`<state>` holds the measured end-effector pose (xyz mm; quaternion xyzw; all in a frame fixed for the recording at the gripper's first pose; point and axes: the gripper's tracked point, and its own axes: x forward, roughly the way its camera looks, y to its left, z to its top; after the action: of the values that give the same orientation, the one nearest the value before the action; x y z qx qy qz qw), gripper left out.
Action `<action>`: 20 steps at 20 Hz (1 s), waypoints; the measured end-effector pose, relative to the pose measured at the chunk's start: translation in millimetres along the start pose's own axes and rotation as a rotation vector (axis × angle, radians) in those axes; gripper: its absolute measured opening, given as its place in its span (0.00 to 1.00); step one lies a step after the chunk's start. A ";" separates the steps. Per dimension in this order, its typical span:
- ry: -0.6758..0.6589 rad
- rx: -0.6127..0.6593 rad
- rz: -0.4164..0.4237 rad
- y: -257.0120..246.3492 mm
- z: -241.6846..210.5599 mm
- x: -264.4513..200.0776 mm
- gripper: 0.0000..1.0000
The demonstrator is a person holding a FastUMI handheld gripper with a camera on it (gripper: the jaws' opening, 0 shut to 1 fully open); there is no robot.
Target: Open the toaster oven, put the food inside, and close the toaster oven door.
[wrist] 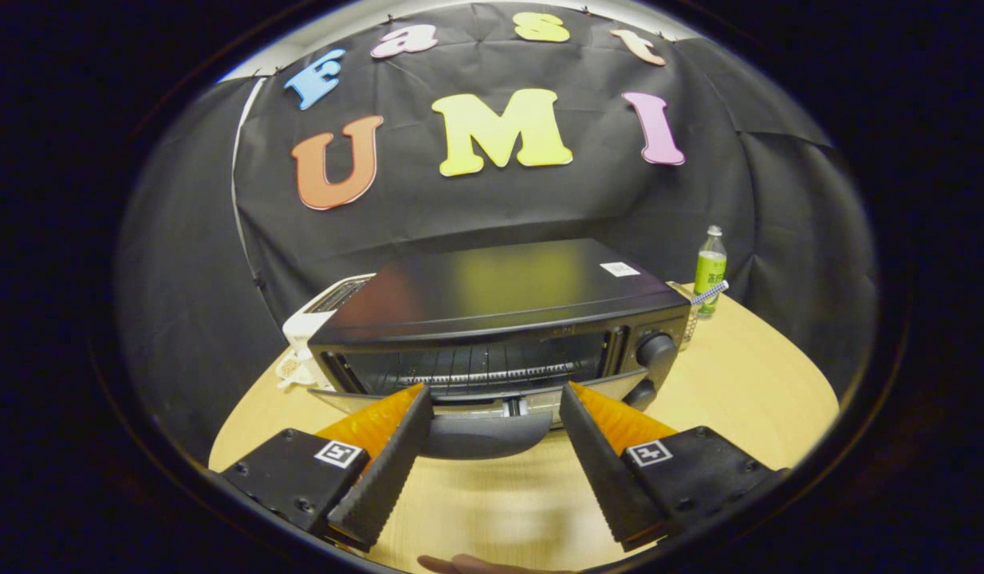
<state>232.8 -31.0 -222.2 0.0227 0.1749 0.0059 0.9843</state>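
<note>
A: What is seen nearest the camera?

B: A fingertip (460, 564) of a person is glimpsed at the near edge of the worktop (747, 383), just behind the two fingers. Beyond it the hand-held gripper (496, 399) is seen with its fingers spread wide apart; nothing is gripped between them. Ribbed black pads (388, 466) and orange backs are shown on both fingers.

A: Where is the toaster oven placed?

B: The toaster oven (500, 319) is set on the light wooden worktop just ahead of the fingertips. Its door (476, 402) is seen lowered toward the gripper, with the door's rounded dark handle (488, 434) lying between the two fingers. Whether either finger touches the door cannot be told. Inside the opening a wire rack (480, 371) is made out. Two dark knobs (655, 351) are carried on the panel at the right of the opening, one above the other.

A: Can food be made out?

B: None can be identified with certainty.

A: What else is placed on the worktop?

B: A white appliance (320, 323) with slots on top is seen just beside the oven's left side. A green-labelled bottle (710, 271) is stood upright beyond the oven's right rear corner, and a small striped object (711, 292) is seen in front of it.
</note>
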 end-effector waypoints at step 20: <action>0.013 -0.047 -0.033 -12.2 -116.1 -36.0 1.00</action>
<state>159.1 -38.9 -319.3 -0.0034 0.1815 -0.0059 0.9834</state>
